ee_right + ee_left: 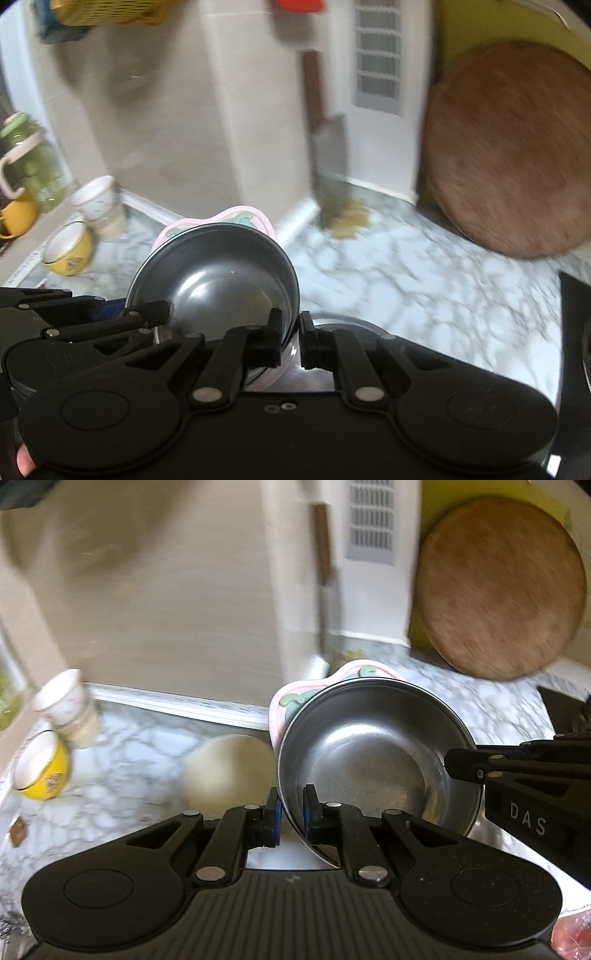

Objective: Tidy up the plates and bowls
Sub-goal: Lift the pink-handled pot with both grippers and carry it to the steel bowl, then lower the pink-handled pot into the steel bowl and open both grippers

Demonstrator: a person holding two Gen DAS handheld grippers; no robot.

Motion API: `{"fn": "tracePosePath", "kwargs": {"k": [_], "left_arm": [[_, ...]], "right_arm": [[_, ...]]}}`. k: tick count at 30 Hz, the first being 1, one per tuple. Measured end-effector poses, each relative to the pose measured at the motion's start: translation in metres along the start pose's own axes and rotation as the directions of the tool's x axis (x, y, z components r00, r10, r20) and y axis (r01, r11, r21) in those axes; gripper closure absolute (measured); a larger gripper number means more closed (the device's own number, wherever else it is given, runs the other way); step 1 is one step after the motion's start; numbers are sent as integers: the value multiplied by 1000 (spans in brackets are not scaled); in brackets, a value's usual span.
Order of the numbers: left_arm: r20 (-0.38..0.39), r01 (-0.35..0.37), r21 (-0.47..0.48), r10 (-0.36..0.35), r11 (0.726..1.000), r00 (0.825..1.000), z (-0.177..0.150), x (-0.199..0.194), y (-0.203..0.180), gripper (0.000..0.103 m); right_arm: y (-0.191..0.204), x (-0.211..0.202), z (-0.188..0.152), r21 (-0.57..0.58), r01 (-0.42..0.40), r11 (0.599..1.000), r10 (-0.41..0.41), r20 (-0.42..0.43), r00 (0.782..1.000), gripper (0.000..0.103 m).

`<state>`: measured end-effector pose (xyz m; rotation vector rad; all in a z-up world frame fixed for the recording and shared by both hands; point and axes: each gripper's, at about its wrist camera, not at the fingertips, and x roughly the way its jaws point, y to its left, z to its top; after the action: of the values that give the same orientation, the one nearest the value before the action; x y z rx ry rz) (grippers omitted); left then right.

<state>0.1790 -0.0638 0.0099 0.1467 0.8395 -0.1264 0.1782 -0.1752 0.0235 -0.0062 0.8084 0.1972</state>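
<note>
Marble worktop (406, 280) w/ yellow cup (44, 771); left gripper (290, 812) & right gripper (290, 336), marked "DAS", both clamp steel bowl (369, 753) rim over pink plate (225, 218).

Marbled surface (406, 280); yellow cup (70, 253) and stacked white cups (98, 205) far left, round wooden board (513, 155) leaning far right.
</note>
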Motion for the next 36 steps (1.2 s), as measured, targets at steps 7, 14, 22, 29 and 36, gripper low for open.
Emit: {"fn": "tracePosePath", "kwargs": {"k": [7, 14, 22, 29, 36], "left_arm": [[-70, 67, 55, -63, 996, 996, -8, 27, -45, 93], [-101, 78, 89, -69, 993, 992, -14, 50, -63, 93], [-133, 85, 94, -72, 992, 989, -18, 66, -67, 93], [-154, 98, 86, -83, 992, 984, -22, 76, -64, 93], [-165, 99, 87, -83, 991, 983, -27, 84, -64, 93]], "right_arm": [[-46, 10, -23, 79, 53, 995, -49, -58, 997, 94], [-66, 23, -42, 115, 78, 990, -66, -103, 993, 93], [-72, 40, -51, 123, 87, 989, -70, -140, 988, 93], [-73, 49, -53, 124, 84, 989, -63, -160, 985, 93], [-71, 55, -57, 117, 79, 990, -57, -174, 983, 92]]}}
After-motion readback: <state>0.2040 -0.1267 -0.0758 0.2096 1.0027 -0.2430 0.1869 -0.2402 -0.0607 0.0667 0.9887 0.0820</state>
